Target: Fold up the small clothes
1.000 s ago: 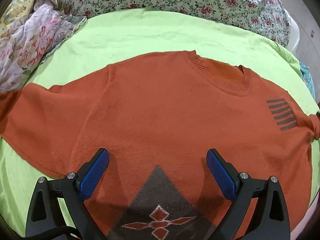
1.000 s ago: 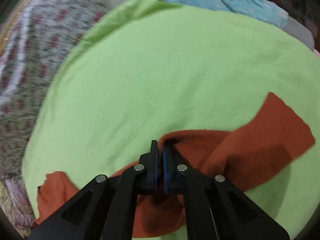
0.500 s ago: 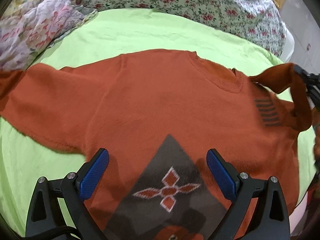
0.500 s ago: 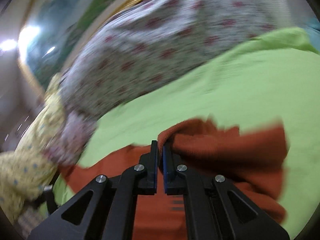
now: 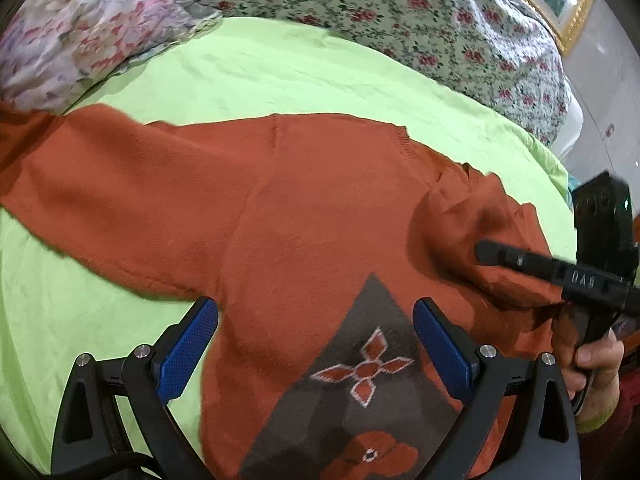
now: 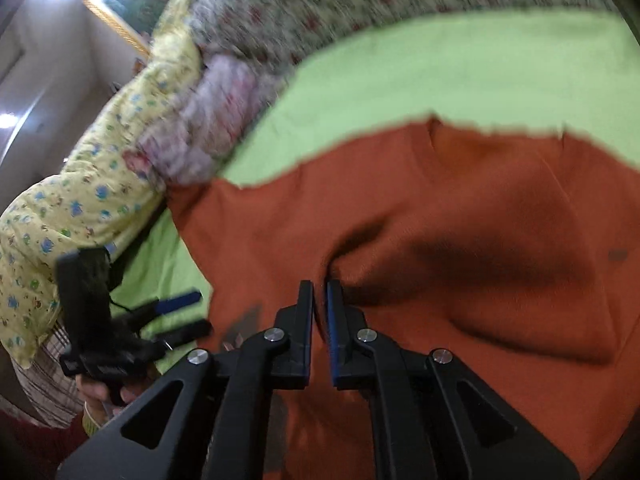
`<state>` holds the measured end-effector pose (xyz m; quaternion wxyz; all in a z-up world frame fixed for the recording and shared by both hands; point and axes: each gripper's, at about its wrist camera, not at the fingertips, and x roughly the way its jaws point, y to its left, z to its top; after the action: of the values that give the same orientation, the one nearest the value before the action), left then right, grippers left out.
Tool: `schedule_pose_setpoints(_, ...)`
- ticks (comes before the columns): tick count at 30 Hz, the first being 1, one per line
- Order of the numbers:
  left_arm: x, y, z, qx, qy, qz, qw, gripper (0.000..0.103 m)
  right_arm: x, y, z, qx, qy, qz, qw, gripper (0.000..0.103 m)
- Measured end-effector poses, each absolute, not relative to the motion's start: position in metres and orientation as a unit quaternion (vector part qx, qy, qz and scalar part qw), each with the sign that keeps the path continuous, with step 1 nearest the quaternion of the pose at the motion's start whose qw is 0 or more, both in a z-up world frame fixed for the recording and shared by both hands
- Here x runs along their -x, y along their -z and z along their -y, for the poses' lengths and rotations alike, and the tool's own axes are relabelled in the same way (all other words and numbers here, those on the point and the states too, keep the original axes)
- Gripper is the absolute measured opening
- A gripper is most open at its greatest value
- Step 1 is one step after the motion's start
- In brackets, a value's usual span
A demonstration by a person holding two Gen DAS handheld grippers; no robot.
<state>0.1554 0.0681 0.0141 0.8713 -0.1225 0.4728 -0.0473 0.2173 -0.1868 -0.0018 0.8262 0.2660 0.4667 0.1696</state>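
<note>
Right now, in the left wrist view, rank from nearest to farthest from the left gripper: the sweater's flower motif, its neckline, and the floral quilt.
From the left gripper:
1. Flower motif, between the fingers.
2. Neckline, upper right on the sweater.
3. Floral quilt, beyond the green sheet.

The right-wrist picture was smeared by motion: the floral bedding and the yellow quilt showed only as streaks. The sweater ran off that frame at right and bottom, and its hem could not be seen. Whether cloth sat between the right gripper pads could not be told; the folded sleeve bunched just at the tips. In the left-wrist view the other sleeve was cut off at the left edge, and the grey pattern was partly hidden behind the left gripper. The right hand was cropped at the frame's rim.
</note>
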Motion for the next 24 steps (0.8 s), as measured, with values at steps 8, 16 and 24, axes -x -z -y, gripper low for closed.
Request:
schedule_pose_setpoints(8,-0.218,-0.018,-0.005,0.067,0.114,-0.492,0.861,0.099,-0.159,0.006,0.246,-0.319,-0.111,-0.446,0.829,0.008)
schedule_pose_setpoints(16,-0.322,0.028,0.02,0.13,0.189,-0.575,0.785,0.097,-0.123,-0.004,0.283,-0.313,-0.046,-0.429,0.846,0.008)
schedule_pose_setpoints(24,-0.345,0.027,0.023,0.154,0.223,-0.577,0.77,0.097,-0.119,-0.001,0.291,-0.331,-0.04,-0.41,0.849,0.008)
